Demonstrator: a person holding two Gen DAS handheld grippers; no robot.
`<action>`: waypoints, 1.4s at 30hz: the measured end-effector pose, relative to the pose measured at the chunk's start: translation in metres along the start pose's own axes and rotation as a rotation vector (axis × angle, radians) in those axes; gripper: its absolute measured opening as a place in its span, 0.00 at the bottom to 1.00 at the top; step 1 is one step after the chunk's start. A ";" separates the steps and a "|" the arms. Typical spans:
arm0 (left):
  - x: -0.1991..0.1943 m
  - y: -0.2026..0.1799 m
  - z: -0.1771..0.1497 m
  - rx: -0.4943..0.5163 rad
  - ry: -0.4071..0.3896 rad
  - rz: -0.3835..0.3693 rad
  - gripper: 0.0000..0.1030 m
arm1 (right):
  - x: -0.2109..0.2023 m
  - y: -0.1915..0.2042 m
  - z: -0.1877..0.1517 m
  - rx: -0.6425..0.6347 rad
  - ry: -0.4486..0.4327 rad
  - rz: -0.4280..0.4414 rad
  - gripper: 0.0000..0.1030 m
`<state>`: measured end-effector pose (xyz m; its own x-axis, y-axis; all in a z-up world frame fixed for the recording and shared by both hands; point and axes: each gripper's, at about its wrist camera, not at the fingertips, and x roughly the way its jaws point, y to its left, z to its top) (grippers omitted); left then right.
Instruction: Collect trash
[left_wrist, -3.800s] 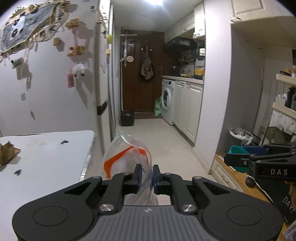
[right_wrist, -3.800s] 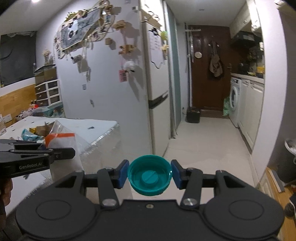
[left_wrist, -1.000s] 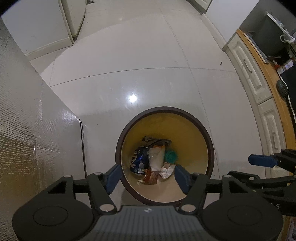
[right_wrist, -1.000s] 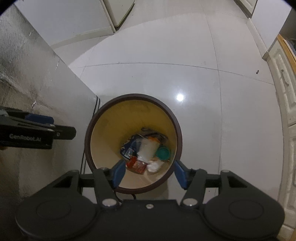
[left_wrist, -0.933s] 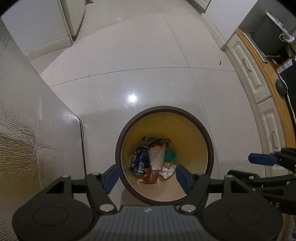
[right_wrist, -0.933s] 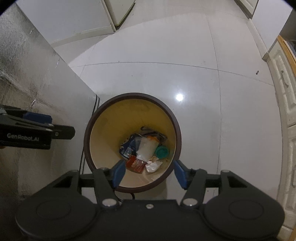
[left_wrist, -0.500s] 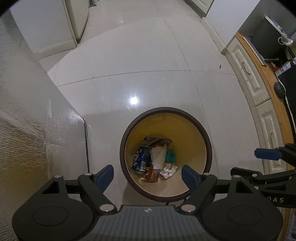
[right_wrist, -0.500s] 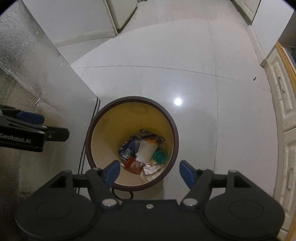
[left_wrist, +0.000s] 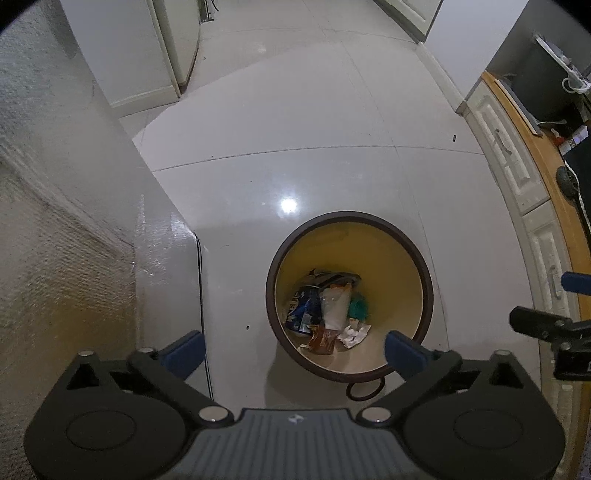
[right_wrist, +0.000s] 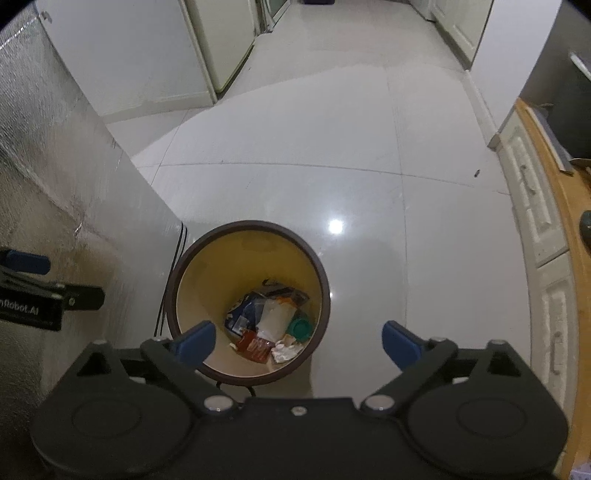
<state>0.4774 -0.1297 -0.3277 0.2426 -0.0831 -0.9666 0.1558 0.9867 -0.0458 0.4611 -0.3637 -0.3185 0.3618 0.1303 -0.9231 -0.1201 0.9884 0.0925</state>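
Left wrist view: the left gripper (left_wrist: 293, 349) points steeply down at a pale tiled floor (left_wrist: 332, 122). Its 2 blue pads (left_wrist: 184, 352) stand far apart, the jaws having just been opening, and nothing is held between them. Below, a round bin (left_wrist: 406, 266) with a dark brown rim and yellow inner wall stands on the floor, toward the lower middle of the view. At its bottom lies the trash: a clear plastic bag (left_wrist: 334, 304) with an orange patch in the middle, a teal cap (left_wrist: 358, 308) touching the bag's right side, a blue can (left_wrist: 301, 312) on its left, a brown wrapper (left_wrist: 321, 339) and a crumpled white paper (left_wrist: 352, 334) nearer the camera. A silvery textured panel (left_wrist: 74, 240) fills the left side, with a thin black cable (left_wrist: 201, 295) running down along its edge. The right gripper (left_wrist: 554, 317) juts in from the right edge, above white cabinet drawers (left_wrist: 517, 173).

Right wrist view: the right gripper (right_wrist: 299, 339) also points down, its 2 blue pads (right_wrist: 400, 343) spread wide after just opening, with nothing between them. The bin (right_wrist: 207, 273) sits left of centre, its near rim hidden behind the left finger. Inside, the bag (right_wrist: 275, 317) lies in the middle, the cap (right_wrist: 301, 326) just right of it, the wrapper (right_wrist: 255, 345) and paper (right_wrist: 284, 350) in front. The left gripper (right_wrist: 44, 291) enters from the left edge, in front of the panel (right_wrist: 55, 147).
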 end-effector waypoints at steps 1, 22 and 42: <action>-0.003 0.000 -0.002 -0.003 -0.002 0.000 1.00 | -0.003 -0.001 -0.001 0.002 -0.006 -0.003 0.98; -0.090 -0.010 -0.040 -0.034 -0.170 0.022 1.00 | -0.089 0.000 -0.029 0.002 -0.144 0.001 1.00; -0.223 -0.029 -0.090 -0.010 -0.465 0.000 1.00 | -0.215 0.001 -0.059 0.035 -0.435 0.026 1.00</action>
<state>0.3331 -0.1268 -0.1332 0.6463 -0.1346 -0.7512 0.1469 0.9879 -0.0506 0.3282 -0.3957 -0.1421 0.7156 0.1685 -0.6779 -0.1055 0.9854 0.1336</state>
